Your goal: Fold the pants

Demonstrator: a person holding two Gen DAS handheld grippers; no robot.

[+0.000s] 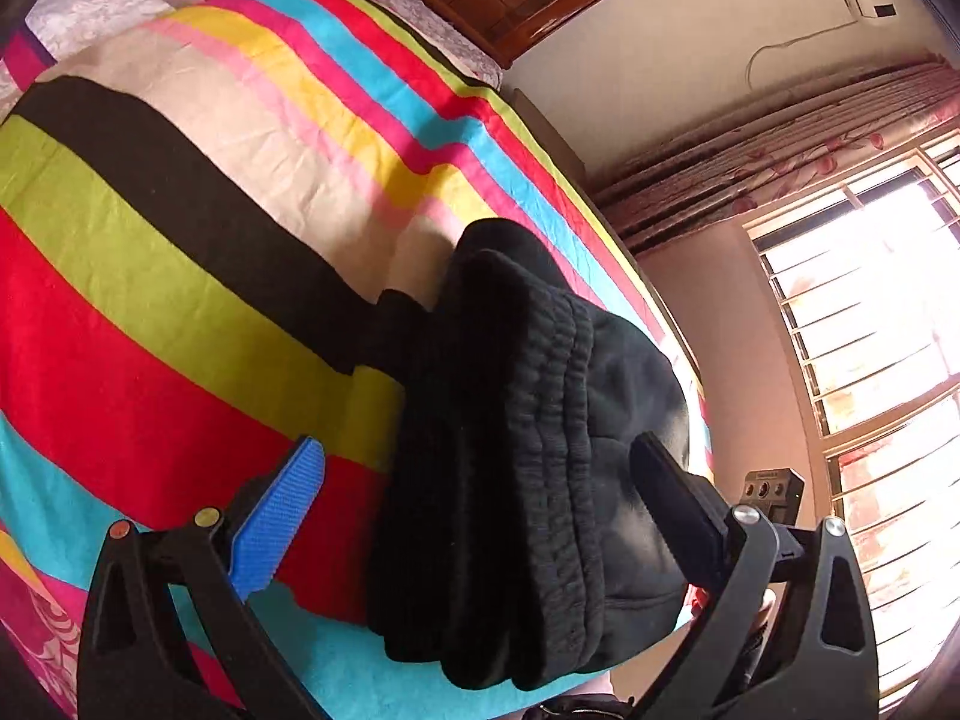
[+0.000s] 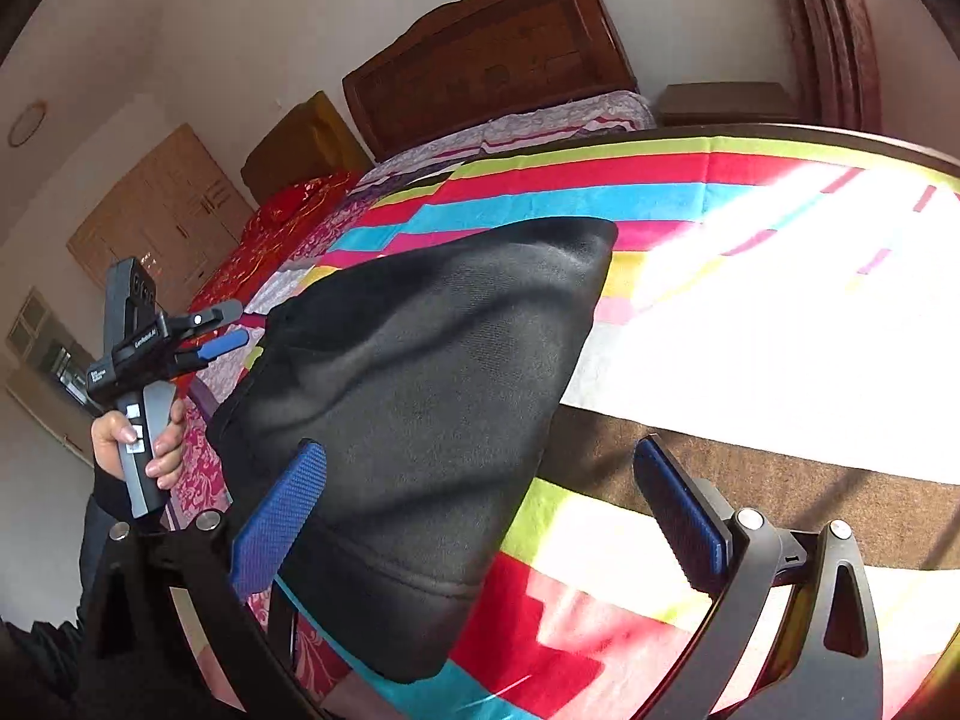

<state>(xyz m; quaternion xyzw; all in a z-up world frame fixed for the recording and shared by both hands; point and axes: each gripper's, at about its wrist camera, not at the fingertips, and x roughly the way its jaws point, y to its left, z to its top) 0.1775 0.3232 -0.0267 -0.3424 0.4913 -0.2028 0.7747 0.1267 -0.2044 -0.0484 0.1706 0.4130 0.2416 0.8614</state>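
The black pants point(image 1: 528, 432) lie on the striped bedspread point(image 1: 150, 312) as a thick bundle of several layers, the ribbed waistband on top, close to the bed edge on the window side. One narrow part seems to stretch out flat from the bundle toward the headboard point(image 2: 486, 54) — it may be an unfolded leg. The left gripper point(image 1: 480, 516) and the right gripper point(image 2: 480, 516) are both spread wide and hold nothing. I judge the folding mostly done — perhaps one last fold remains.
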